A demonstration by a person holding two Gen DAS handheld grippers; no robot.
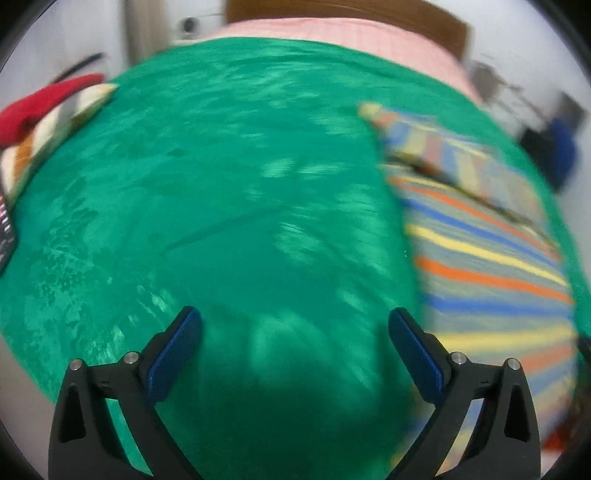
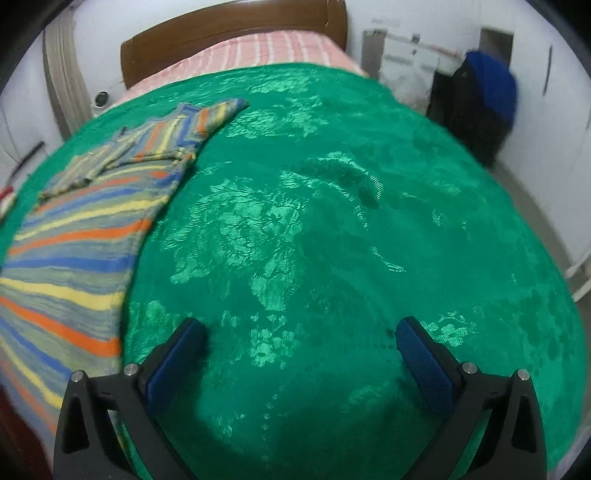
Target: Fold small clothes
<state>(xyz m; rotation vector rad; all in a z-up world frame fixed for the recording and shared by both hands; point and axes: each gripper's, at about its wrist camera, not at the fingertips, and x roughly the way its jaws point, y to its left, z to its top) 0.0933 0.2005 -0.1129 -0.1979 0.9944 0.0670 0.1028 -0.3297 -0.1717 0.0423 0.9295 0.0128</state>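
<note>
While the striped shirt (image 2: 92, 221) is lying flat on the green bedspread (image 2: 332, 221), seemingly spread for folding, the left gripper (image 1: 295, 350) and right gripper (image 2: 301, 354) are hovering beside it, fingers apart, gripping nothing.

My left gripper (image 1: 293, 325) and right gripper (image 2: 301, 334) have black frames, ribbed blue pads (image 2: 424, 369) and silver screws (image 1: 457, 357).

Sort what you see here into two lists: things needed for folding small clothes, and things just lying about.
For the job:
striped garment
left gripper
right gripper
green bedspread

Lying about:
red and striped pile
blue item by the wall
wooden headboard
</note>
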